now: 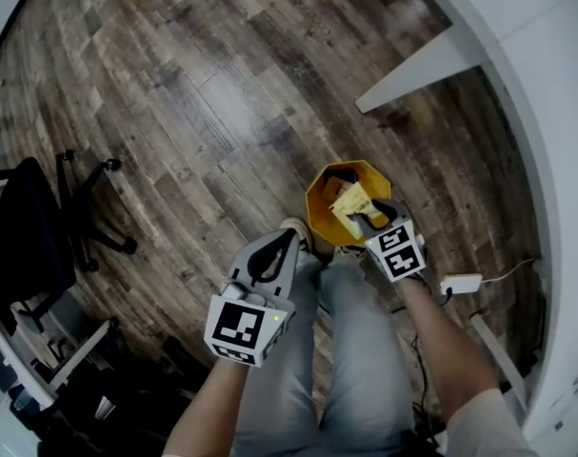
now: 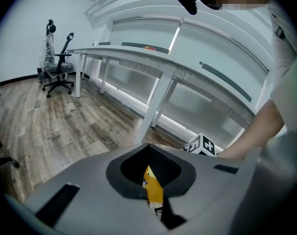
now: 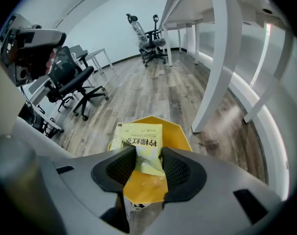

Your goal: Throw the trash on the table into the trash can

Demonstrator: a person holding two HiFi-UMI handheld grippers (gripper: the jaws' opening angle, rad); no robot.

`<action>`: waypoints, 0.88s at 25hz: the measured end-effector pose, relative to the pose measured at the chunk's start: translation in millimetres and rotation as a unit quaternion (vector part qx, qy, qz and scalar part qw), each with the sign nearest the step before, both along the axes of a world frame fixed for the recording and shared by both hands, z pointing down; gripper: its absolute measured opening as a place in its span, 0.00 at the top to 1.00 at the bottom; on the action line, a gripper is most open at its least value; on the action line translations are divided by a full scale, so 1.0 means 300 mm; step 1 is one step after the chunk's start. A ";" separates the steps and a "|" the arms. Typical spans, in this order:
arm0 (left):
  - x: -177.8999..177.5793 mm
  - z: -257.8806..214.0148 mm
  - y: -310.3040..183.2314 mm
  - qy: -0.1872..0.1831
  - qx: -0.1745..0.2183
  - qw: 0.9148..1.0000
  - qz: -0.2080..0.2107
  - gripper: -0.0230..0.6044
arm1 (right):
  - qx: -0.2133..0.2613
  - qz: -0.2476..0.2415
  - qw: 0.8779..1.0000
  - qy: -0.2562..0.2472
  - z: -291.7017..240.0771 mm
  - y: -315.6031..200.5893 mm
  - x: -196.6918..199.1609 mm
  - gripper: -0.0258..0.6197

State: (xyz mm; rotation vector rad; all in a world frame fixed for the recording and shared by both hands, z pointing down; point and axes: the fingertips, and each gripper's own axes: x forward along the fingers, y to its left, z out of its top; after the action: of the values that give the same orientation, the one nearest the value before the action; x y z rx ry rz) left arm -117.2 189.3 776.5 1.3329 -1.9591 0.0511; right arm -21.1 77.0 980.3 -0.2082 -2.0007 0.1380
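Observation:
An orange trash can (image 1: 317,201) stands on the wood floor just ahead of the person's feet. Over its opening my right gripper (image 1: 369,220) is shut on a pale yellow printed packet (image 1: 349,202). In the right gripper view the packet (image 3: 138,137) sticks up from between the pads of the right gripper (image 3: 147,164), with the can's rim (image 3: 181,132) behind and below it. Lower left of the can, my left gripper (image 1: 289,236) points toward it. Its jaws (image 2: 153,192) are shut on a thin yellow-orange wrapper (image 2: 152,189).
A white desk (image 1: 517,55) with a slanted leg (image 1: 417,68) curves along the right. A black office chair (image 1: 36,231) stands at the left. A white power strip (image 1: 460,282) with a cable lies on the floor by the right forearm. More chairs (image 3: 72,84) stand further off.

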 end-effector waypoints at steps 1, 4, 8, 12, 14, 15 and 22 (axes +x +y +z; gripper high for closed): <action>0.000 0.000 0.000 0.002 -0.002 1.000 0.001 0.96 | 0.001 0.003 1.000 -0.001 0.003 -0.005 -0.004 0.67; 0.000 0.001 0.003 0.002 -0.004 1.000 0.001 0.96 | 0.002 0.002 1.000 0.005 0.016 -0.008 -0.003 0.61; 0.006 0.001 -0.006 -0.004 -0.001 1.000 0.004 0.96 | -0.006 -0.002 1.000 0.010 0.026 -0.003 0.013 0.57; 0.004 -0.017 -0.011 -0.003 -0.002 1.000 0.003 0.96 | -0.005 -0.001 1.000 0.009 0.001 -0.014 0.016 0.57; 0.008 -0.026 -0.011 -0.010 0.000 1.000 0.004 0.96 | -0.014 0.004 1.000 0.004 -0.028 -0.013 0.015 0.57; 0.012 -0.033 -0.014 -0.013 0.001 1.000 0.005 0.96 | -0.018 0.005 1.000 0.000 -0.051 -0.014 0.010 0.57; 0.002 -0.237 -0.045 -0.014 -0.001 1.000 0.005 0.96 | -0.045 -0.030 0.997 -0.052 -0.374 0.008 -0.058 0.59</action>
State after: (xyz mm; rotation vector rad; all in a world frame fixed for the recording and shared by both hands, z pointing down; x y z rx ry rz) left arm -116.5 175.8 705.4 1.3484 -1.9755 0.0761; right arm -38.4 79.4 868.1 -0.3387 -2.0910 0.1824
